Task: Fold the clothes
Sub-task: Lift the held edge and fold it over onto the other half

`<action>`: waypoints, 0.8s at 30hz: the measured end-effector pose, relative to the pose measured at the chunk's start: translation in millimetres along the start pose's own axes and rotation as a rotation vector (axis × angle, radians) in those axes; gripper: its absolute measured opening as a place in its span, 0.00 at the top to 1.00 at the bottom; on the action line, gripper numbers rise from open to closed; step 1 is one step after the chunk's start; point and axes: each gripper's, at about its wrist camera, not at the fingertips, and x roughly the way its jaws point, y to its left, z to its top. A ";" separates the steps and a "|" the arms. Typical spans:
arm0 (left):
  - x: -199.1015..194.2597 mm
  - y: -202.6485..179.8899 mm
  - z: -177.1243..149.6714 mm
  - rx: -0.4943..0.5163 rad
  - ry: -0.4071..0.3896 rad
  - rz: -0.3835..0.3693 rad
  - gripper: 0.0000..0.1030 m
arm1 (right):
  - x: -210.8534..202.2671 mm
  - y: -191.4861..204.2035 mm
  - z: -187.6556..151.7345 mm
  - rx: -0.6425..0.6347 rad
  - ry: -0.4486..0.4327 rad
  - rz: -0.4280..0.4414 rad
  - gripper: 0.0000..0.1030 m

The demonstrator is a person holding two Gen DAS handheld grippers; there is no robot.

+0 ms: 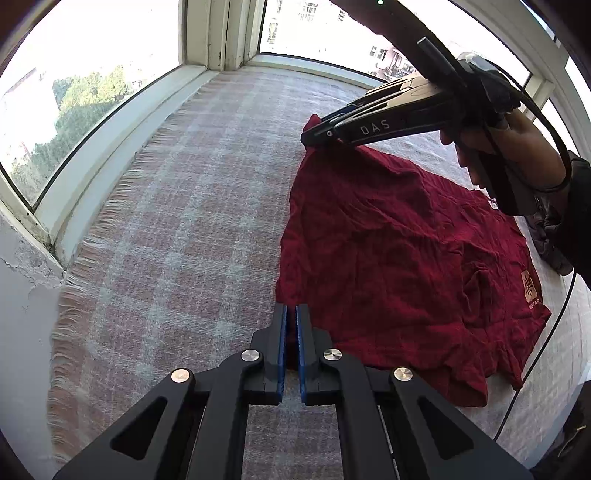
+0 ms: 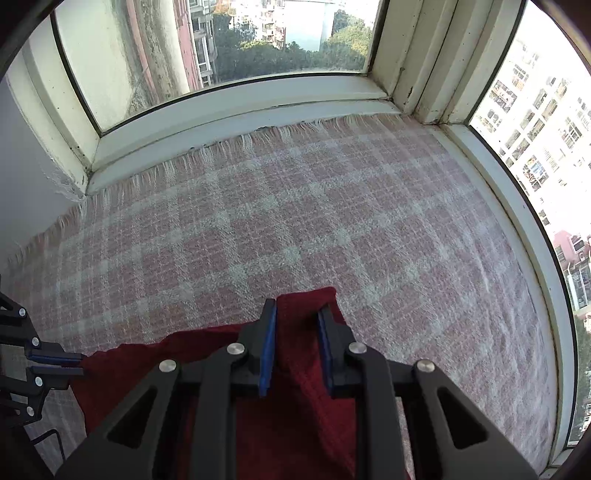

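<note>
On plaid blanket (image 2: 295, 221) by window, both tongs pinch red shirt (image 1: 388, 240): left tongs (image 1: 291, 321) nearly shut on its near corner, right tongs (image 2: 295, 325) narrow on a raised fold. Lift both together, keep edge taut btwn 2 grips, then lay it over w/o dragging

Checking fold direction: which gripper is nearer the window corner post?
Right. The right gripper grips the red shirt at its far corner, toward the window corner post; the left gripper holds the near corner, farther back.

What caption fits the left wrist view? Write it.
Left gripper pinches the red garment's near corner while the right gripper lifts its far corner.
</note>
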 end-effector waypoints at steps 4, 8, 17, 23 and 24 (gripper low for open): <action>-4.8 0.7 -1.1 -0.013 -0.008 -0.010 0.96 | -4.1 -2.6 -1.9 0.015 -0.009 0.015 0.81; -10.9 0.4 -1.9 -0.017 -0.018 -0.024 0.96 | -16.8 -0.4 -17.7 0.029 -0.022 0.027 0.81; -11.2 -3.9 -5.0 -0.013 -0.006 -0.009 0.96 | -27.2 10.4 -23.0 -0.002 -0.018 -0.027 0.81; -3.6 -5.2 -2.2 -0.057 0.045 0.039 0.96 | -24.4 21.4 -24.8 -0.033 0.019 -0.067 0.83; -4.1 -5.9 -2.1 -0.065 0.051 0.041 0.96 | -24.5 23.2 -24.7 -0.044 0.021 -0.072 0.83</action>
